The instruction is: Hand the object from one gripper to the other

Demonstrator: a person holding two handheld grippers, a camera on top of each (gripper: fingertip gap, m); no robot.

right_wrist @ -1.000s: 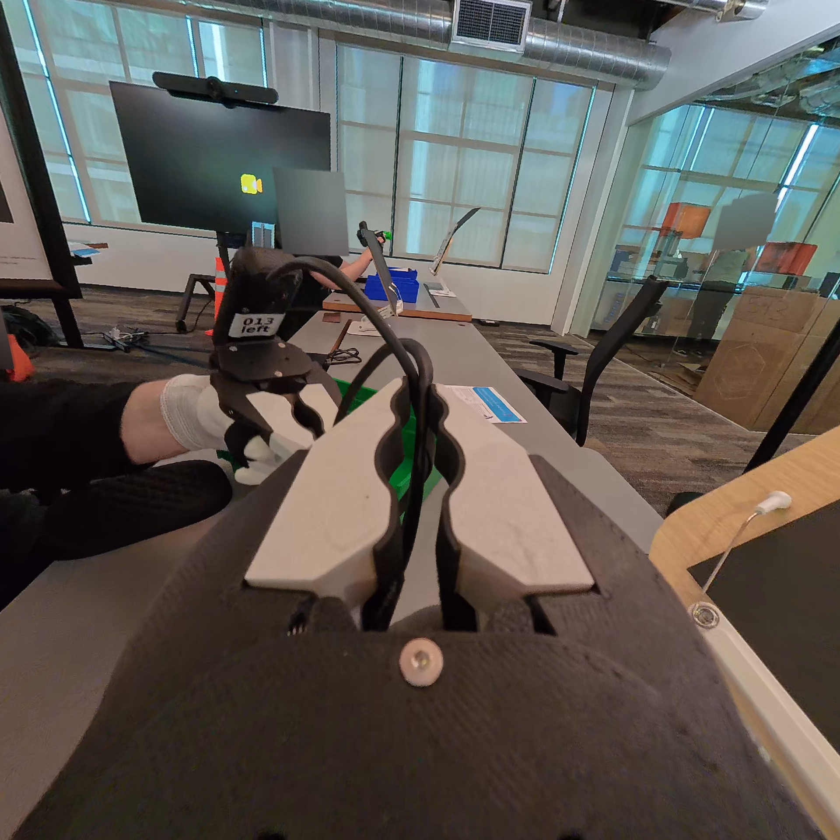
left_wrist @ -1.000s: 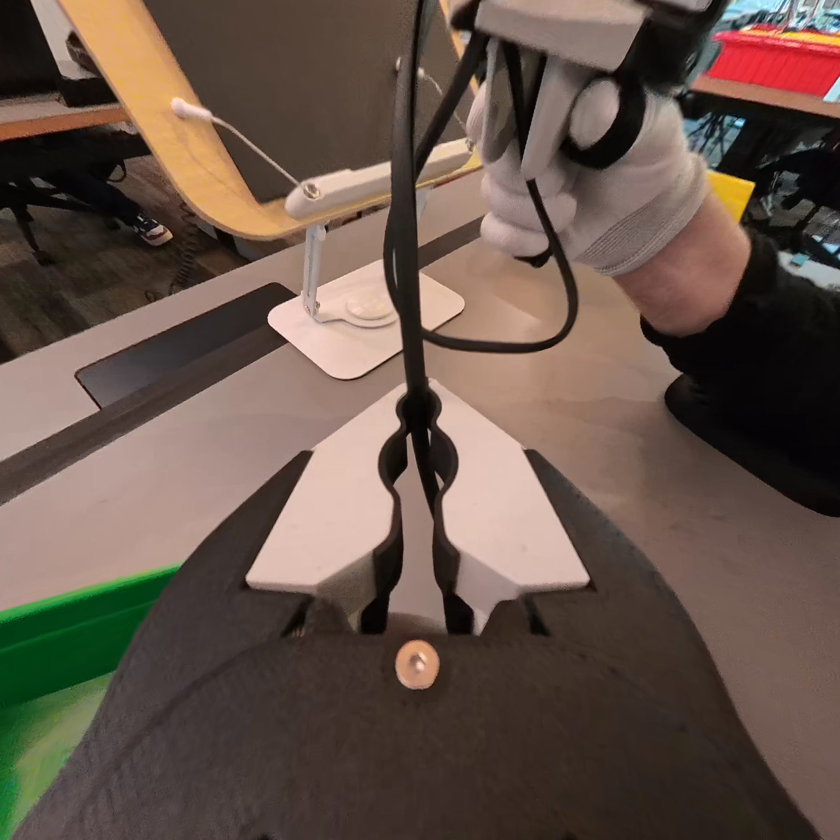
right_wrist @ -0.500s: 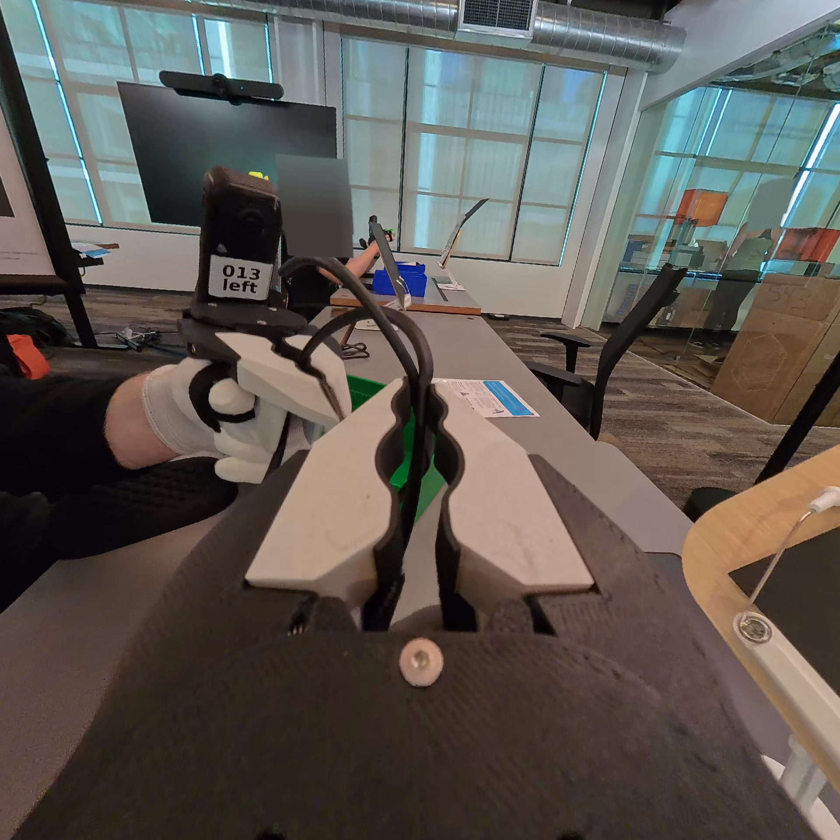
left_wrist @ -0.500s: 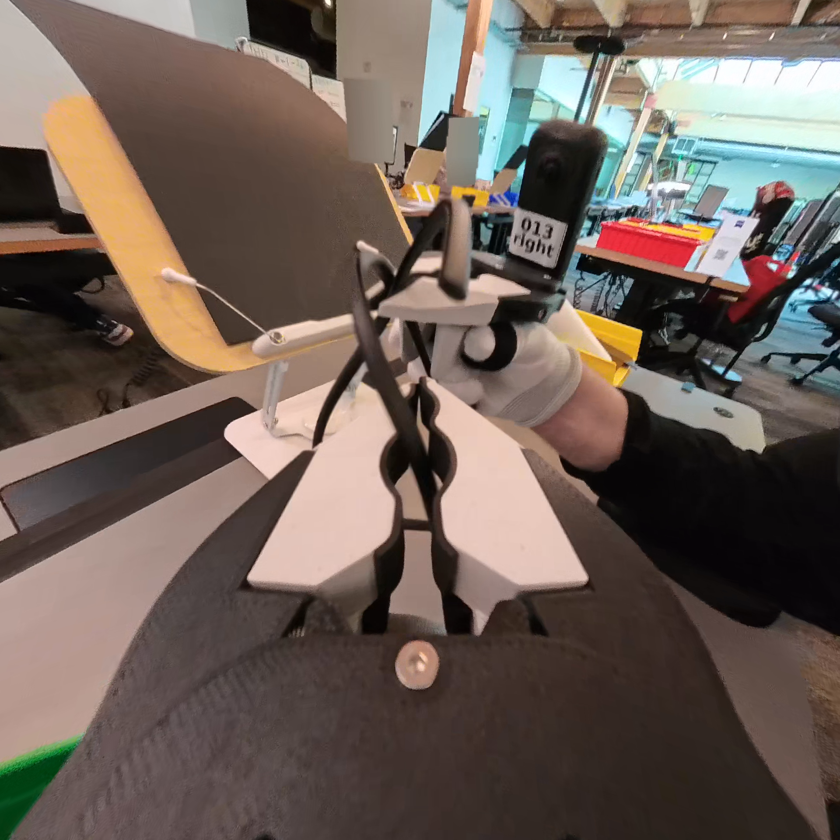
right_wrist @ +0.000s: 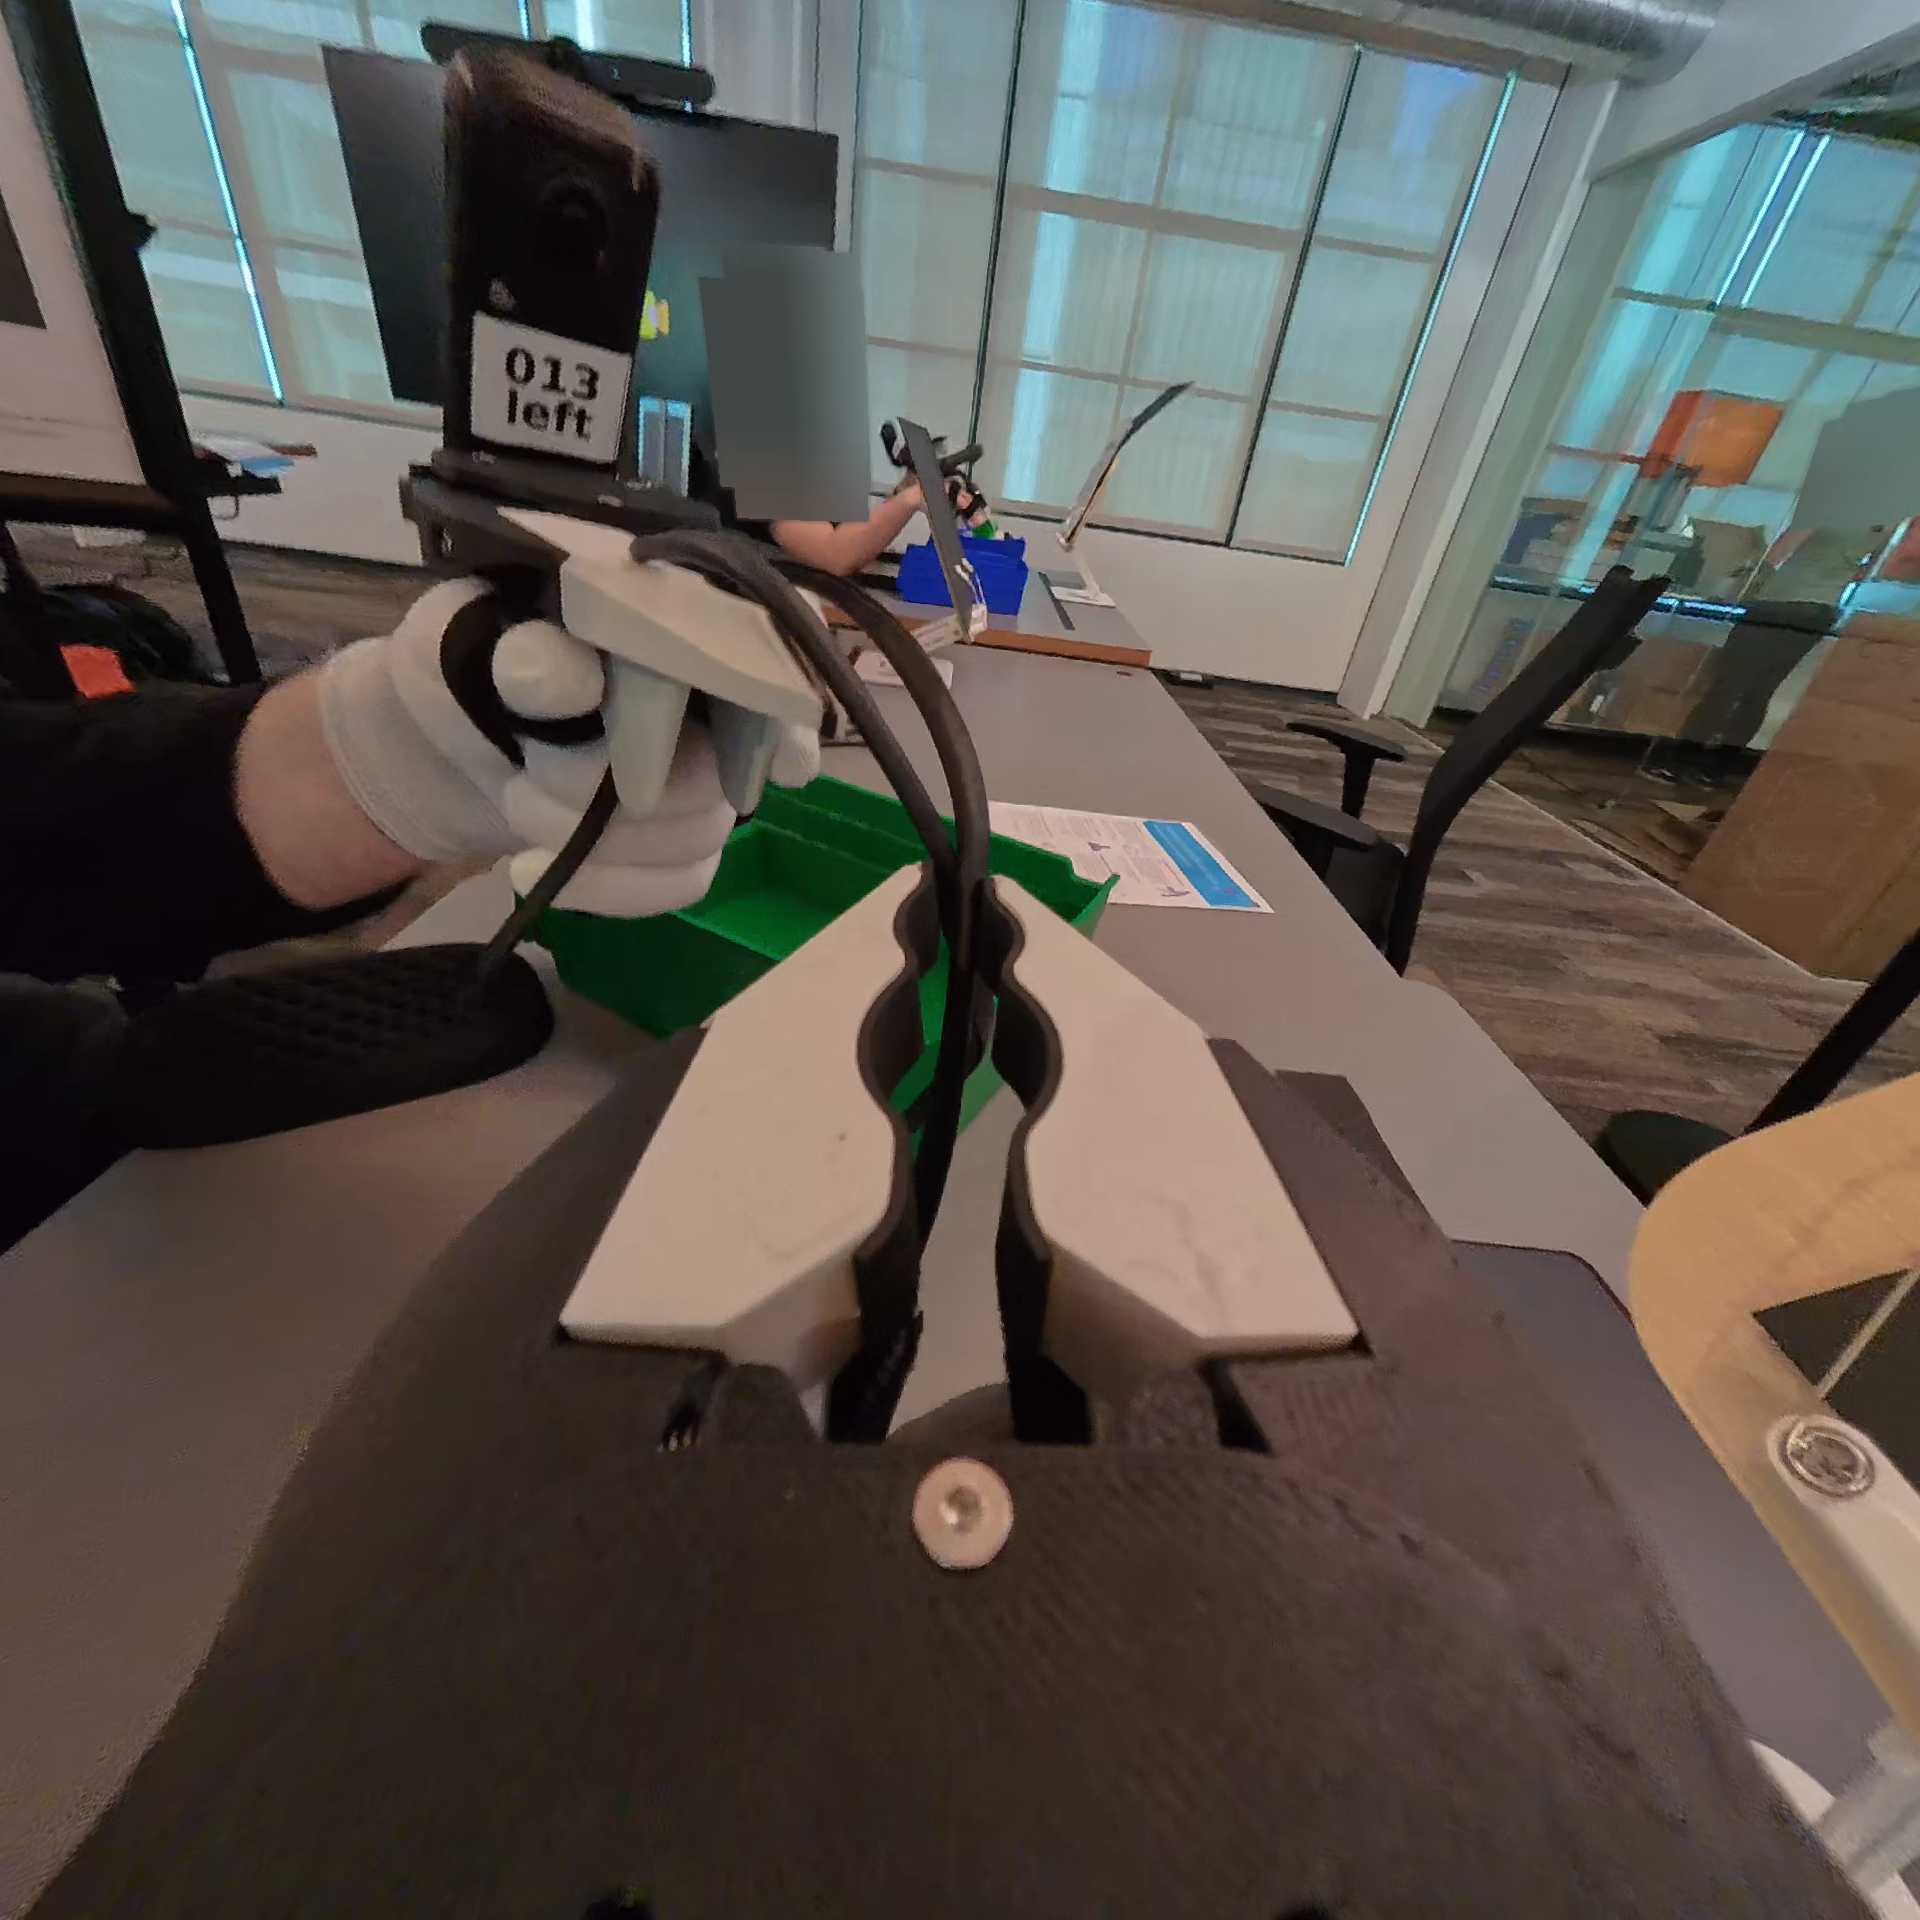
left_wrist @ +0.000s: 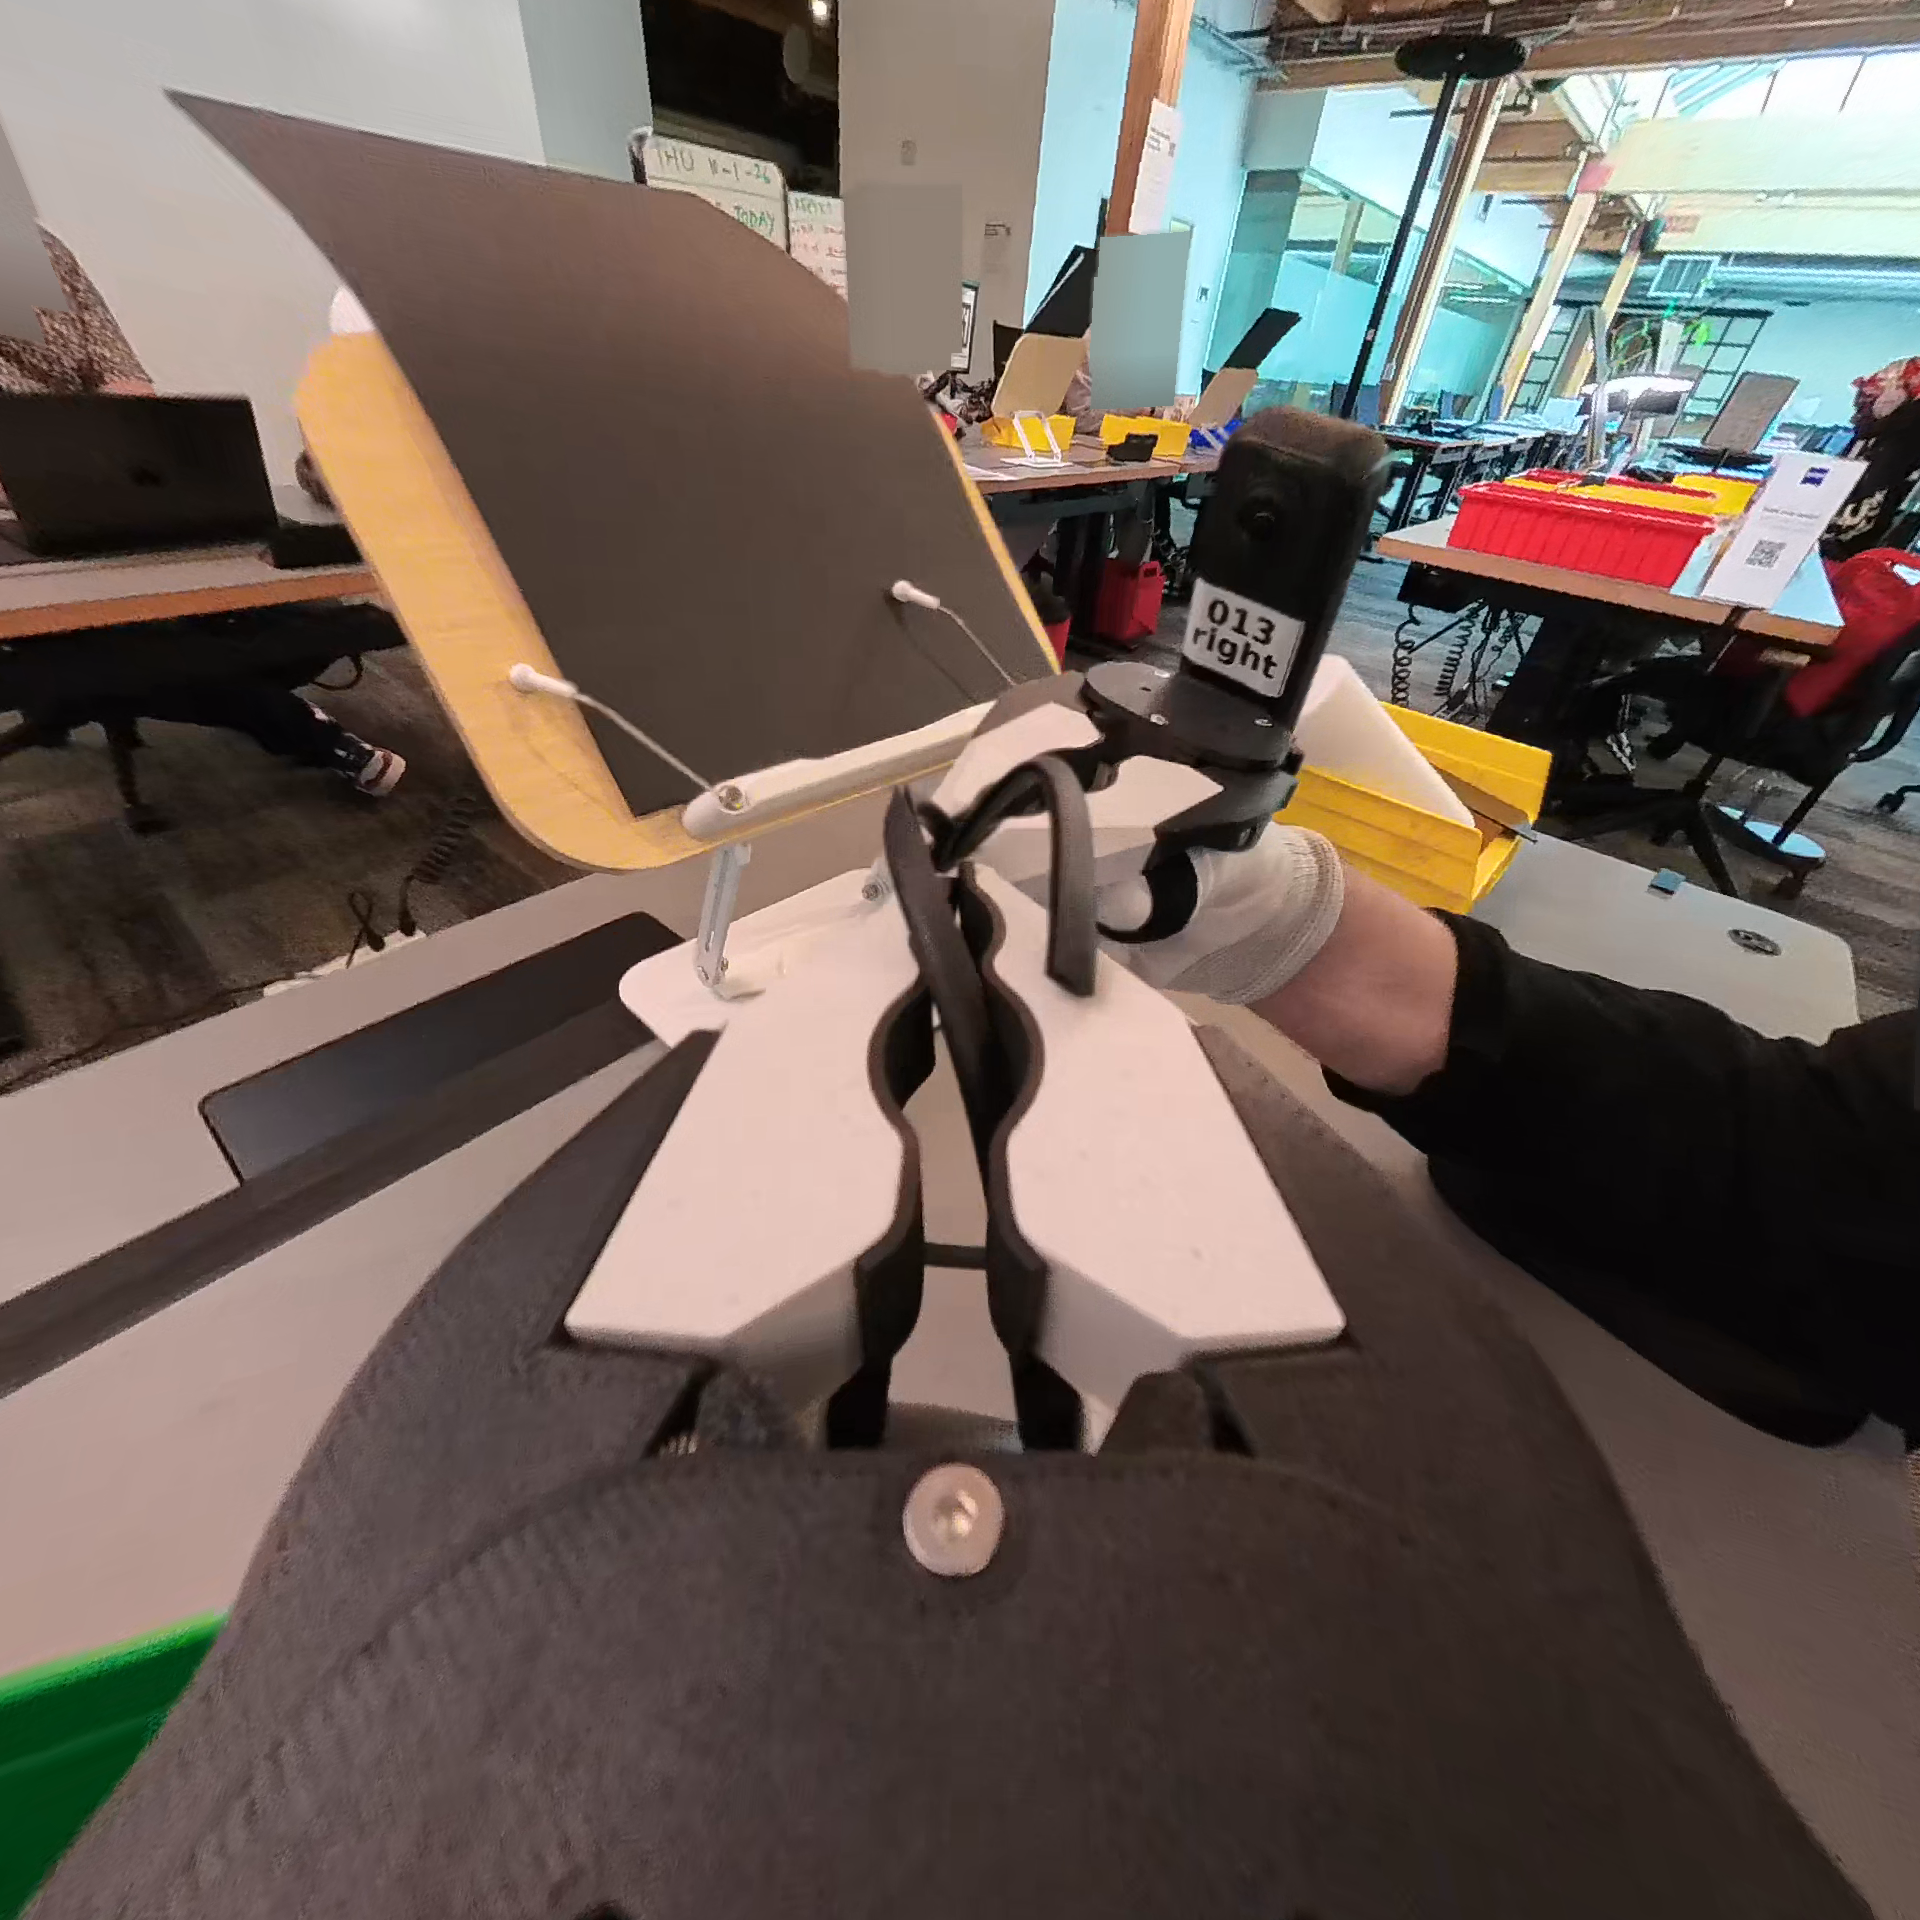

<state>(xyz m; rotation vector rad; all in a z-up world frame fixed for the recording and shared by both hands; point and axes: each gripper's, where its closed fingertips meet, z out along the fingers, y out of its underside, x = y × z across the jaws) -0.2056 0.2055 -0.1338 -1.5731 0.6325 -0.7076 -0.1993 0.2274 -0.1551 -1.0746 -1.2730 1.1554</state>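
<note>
Left wrist view. The left tool (left_wrist: 951,914) sits above the grey bench (left_wrist: 156,1382), its two white fingers drawn near together with a black cable (left_wrist: 940,966) pinched between them near the tips. From the tips the cable rises and arcs across to the right tool (left_wrist: 997,810), held just beyond by a white-gloved hand (left_wrist: 1236,914) in a black sleeve. A loose end of the cable (left_wrist: 1070,914) hangs down over the left tool's right finger. The cable runs into the right tool's white fingers; the grip there cannot be read from this view. Behind stand a curved wooden board with a dark panel (left_wrist: 623,499) on a white stand, and a yellow bin (left_wrist: 1423,831) beside the gloved hand. A green bin (left_wrist: 73,1745) shows at the lower left corner.

Right wrist view. The right tool (right_wrist: 956,894) has its fingers close together, clamping the cable (right_wrist: 961,831) at the tips, with a narrow gap farther back. The cable loops upward and leftward into the left tool (right_wrist: 707,727), gripped by the other gloved hand (right_wrist: 499,748); one strand drops below that hand toward the bench (right_wrist: 1299,997). The green bin (right_wrist: 790,904) lies on the bench under and between both tools. A printed sheet (right_wrist: 1143,847) lies just beyond the bin.
</note>
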